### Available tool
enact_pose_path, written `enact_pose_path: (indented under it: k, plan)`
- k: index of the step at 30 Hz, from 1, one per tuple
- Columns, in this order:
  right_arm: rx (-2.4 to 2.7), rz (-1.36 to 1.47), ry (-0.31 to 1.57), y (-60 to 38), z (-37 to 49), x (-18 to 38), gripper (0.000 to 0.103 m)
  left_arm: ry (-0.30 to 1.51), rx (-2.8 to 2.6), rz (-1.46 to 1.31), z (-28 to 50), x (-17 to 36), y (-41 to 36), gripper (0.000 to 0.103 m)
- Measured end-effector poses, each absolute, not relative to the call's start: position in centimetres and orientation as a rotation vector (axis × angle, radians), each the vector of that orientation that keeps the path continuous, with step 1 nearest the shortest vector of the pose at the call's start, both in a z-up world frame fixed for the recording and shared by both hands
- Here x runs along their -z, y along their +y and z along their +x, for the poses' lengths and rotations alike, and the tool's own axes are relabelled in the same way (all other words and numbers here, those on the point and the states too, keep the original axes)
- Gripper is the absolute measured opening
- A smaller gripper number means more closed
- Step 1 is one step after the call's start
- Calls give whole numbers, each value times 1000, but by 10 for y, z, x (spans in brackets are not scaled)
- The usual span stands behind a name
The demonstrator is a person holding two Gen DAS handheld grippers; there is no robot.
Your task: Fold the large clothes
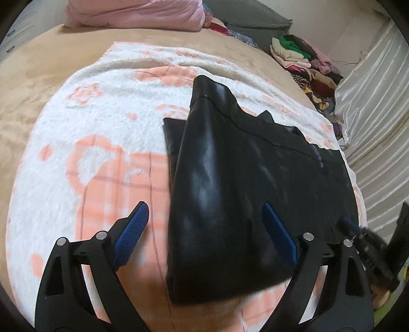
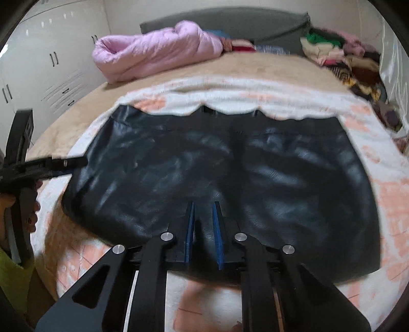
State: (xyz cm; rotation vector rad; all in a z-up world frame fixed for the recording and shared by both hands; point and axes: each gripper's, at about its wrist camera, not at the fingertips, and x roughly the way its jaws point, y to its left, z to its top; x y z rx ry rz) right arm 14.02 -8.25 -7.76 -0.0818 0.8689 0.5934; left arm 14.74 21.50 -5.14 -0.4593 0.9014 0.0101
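- Garment: black, shiny, leather-like, spread flat on the white-and-peach blanket, about mid-blanket. Waistband edge sits on the far side from the person, hem side nearest.
- Left wrist view shows one side of the garment already lying doubled over the rest, so probably a first fold is in; judgement only, both views are blurred.
- Flat placement makes sense: blanket gives a soft, level surface so the stiff material can crease cleanly.
- Right gripper: comes in low over the near hem, pointing toward the waistband. Fingers narrowly parted with the hem material between them; cannot tell if they truly pinch it or only straddle it.
- Left gripper: hovers over the garment's left end, tilted down at it. Fingers spread wide, one over the blanket, one over the black material, nothing held.
- In the right wrist view the left gripper reaches in sideways at the garment's left edge, person's hand around its handle.
- Beyond the blanket, away from the garment: tan bedspread, pink quilt rolled by the grey headboard, heap of mixed clothes at the far right corner, white wardrobe far left.
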Motion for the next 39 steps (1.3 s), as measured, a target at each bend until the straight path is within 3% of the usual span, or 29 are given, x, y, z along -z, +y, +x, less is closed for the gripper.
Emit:
enact_pose_path:
  k: [4, 10, 15, 17, 21, 25, 33, 36, 39]
  plan:
    - [-587, -87, 958, -73, 153, 111, 14, 955, -7, -464, 177, 63, 224, 83]
    - [-606, -69, 959, -73, 158, 115, 14, 997, 51, -541, 204, 82, 233, 83]
    - [-598, -50, 892, -72, 183, 73, 14, 959, 69, -564, 206, 83, 235, 57]
    - [-578, -45, 864, -63, 207, 60, 14, 941, 80, -568, 204, 77, 235, 42]
    - [-546, -38, 875, -40, 253, 61, 13, 908, 107, -558, 198, 64, 235, 31]
    - [-504, -39, 1027, -22, 286, 110, 11, 883, 140, -553, 195, 54, 233, 20]
    - [-592, 6, 899, -45, 243, 68, 14, 858, 153, -541, 192, 43, 230, 19]
    - [-626, -15, 860, -61, 198, 56, 18, 856, 155, -533, 193, 41, 229, 19]
    - [-602, -45, 912, -70, 173, 73, 29, 853, 155, -522, 192, 38, 228, 19]
